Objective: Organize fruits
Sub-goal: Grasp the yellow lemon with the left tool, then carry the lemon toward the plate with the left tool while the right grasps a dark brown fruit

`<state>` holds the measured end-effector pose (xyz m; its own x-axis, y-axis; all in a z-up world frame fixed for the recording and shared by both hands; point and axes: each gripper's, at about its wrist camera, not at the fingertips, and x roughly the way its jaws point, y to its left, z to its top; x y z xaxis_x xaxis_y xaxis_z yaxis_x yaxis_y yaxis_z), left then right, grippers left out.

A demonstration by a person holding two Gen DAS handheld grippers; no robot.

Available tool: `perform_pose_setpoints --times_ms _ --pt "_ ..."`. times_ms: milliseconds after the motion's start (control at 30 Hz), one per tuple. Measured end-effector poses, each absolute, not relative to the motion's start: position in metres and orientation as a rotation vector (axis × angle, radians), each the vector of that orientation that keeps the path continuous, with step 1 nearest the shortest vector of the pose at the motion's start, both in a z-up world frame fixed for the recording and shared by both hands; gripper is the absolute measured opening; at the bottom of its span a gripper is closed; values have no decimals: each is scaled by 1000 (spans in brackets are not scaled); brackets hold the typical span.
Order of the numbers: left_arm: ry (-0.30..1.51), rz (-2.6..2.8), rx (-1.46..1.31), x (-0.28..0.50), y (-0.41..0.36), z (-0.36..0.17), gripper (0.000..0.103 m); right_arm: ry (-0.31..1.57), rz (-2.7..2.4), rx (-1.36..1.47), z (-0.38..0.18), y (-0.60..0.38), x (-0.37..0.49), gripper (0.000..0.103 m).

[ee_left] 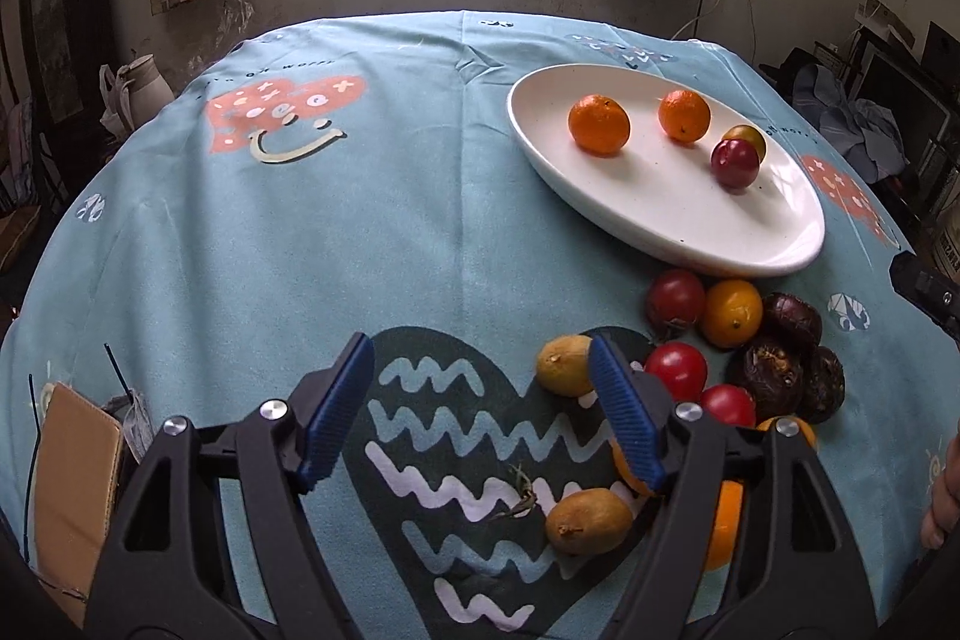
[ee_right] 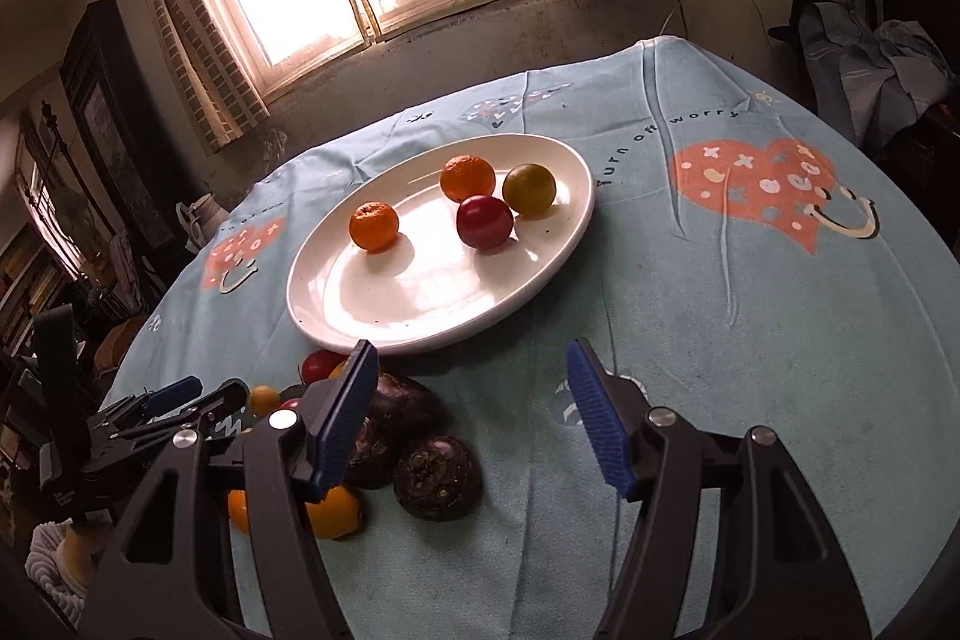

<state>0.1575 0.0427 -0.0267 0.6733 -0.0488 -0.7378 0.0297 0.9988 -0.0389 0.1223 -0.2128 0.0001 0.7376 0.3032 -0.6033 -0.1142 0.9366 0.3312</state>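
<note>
A white oval plate holds two oranges, a red fruit and a yellow-green fruit. Near the plate lies a pile of loose fruit: red ones, a yellow one, dark purple ones and two brownish-yellow ones. My left gripper is open and empty, just left of the pile. My right gripper is open and empty, above the cloth right of the dark fruits.
The round table has a light blue patterned cloth. A brown cardboard piece lies at its left edge. A white jug stands beyond the table. The left gripper shows in the right wrist view.
</note>
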Motion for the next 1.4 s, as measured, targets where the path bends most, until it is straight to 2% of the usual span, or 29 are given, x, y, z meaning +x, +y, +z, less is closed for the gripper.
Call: perform_pose_setpoints --times_ms 233,400,633,767,1033,1400 --pt "846 -87 41 160 28 -35 73 720 247 272 -1 -208 122 65" --pt "867 -167 7 164 27 -38 47 731 249 278 -3 -208 122 65" --pt "868 -253 -33 172 30 -44 45 745 251 287 -6 -207 123 65" --pt "909 -291 -77 172 37 -45 29 761 251 293 -8 -208 125 65" --pt "900 -212 -83 172 49 -41 29 793 271 294 -13 -204 127 65" --pt "892 -139 -31 174 49 -42 29 957 376 335 -38 -180 149 65"
